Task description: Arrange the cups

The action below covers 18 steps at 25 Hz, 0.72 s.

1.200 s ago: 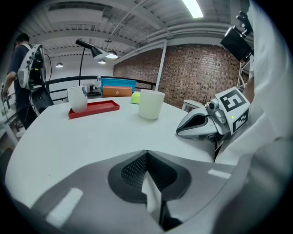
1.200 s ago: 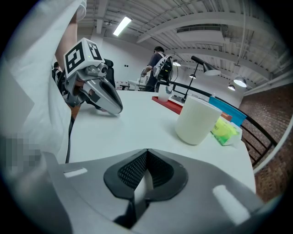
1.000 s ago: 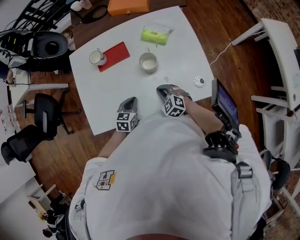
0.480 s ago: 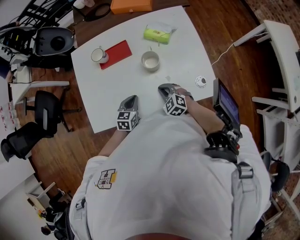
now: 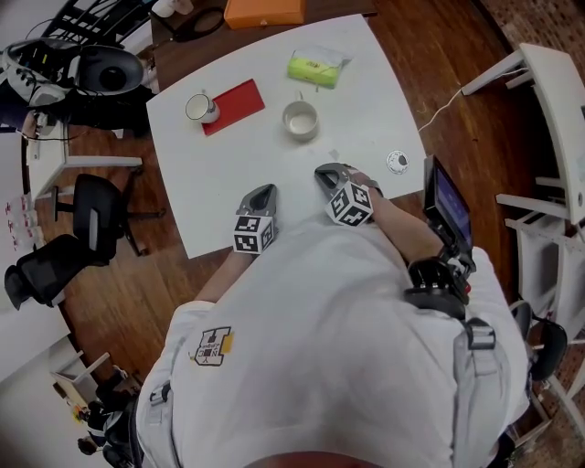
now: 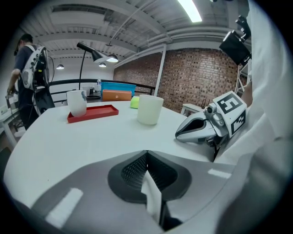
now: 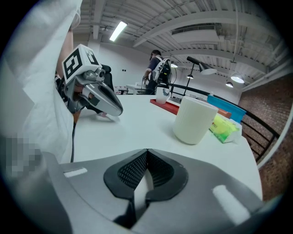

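Two cups stand on the white table (image 5: 228, 183). A white mug (image 5: 200, 108) sits at the left end of a red tray (image 5: 238, 105); the left gripper view shows the mug (image 6: 76, 103) at the edge of that tray (image 6: 94, 113). A pale handleless cup (image 5: 300, 120) stands mid-table, ahead of both grippers (image 6: 149, 109) (image 7: 194, 120). My left gripper (image 5: 265, 190) (image 6: 146, 153) rests near the table's near edge, shut and empty. My right gripper (image 5: 322, 170) (image 7: 147, 151) lies beside it, shut and empty.
A green packet (image 5: 315, 68) and an orange box (image 5: 264, 11) lie at the far side. A small round white object (image 5: 397, 162) sits near the right edge. Office chairs (image 5: 87, 219) stand left of the table. A person (image 7: 158, 68) stands far off.
Only the head view has drifted a little. Both grippers stay shut in the same spots and the cups have not moved.
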### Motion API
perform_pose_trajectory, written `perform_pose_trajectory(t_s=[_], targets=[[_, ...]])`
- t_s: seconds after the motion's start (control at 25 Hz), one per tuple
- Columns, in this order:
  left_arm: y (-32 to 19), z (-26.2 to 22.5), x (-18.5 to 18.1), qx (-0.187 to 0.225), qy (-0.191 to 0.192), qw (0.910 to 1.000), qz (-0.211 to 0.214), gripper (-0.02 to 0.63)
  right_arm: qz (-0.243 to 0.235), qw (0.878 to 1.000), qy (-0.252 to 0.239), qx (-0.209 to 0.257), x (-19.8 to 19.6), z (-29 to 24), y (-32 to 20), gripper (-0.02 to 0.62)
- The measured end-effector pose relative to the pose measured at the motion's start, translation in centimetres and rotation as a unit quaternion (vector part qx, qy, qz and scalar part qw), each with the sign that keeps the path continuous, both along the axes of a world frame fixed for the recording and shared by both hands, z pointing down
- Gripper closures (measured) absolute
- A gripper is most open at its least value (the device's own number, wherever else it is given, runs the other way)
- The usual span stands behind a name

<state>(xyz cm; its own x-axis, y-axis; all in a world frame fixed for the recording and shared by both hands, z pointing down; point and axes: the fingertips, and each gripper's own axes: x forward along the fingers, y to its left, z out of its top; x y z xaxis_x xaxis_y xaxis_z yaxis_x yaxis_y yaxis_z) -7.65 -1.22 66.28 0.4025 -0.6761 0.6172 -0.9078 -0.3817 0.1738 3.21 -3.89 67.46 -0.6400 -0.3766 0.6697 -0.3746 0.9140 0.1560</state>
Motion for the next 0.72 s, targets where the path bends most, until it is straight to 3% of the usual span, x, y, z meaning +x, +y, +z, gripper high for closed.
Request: perform_pose_trajectory(t_s=[0.08,0.16,0.32,0.48,0.6,0.72], targets=[[-0.1,-0.5,0.6,0.007,0.002,0.9999,0.013,0.592,0.018,0.999,-0.027,-0.014,0.5,-0.9,-0.8,0.575],[0.1,-0.8,1.1,0.012,0.000,0.9997,0.023,0.572,0.031,0.998,-0.051,-0.004,1.3,-2.6,-2.4,0.507],[0.7,-1.2,1.3,0.013,-0.010,0.9995,0.028,0.572,0.003,0.997,-0.062,0.036,1.8,-5.8,-7.5,0.246],[1.7,-1.1,0.7,0.011,-0.017,0.9997,0.014,0.572,-0.006,0.999,-0.038,0.027,0.4,-5.6,-12.2,0.105],[2.3,-1.5,-0.3,0.010,-0.018,0.9997,-0.009,0.572,0.012,0.999,-0.042,0.012,-1.8,-4.5,-13.6,0.056],[2.9,-1.9,-1.5,0.008,-0.020,0.9994,-0.028,0.572,0.054,0.997,-0.044,0.027,-3.4,-3.7,-14.1,0.056]])
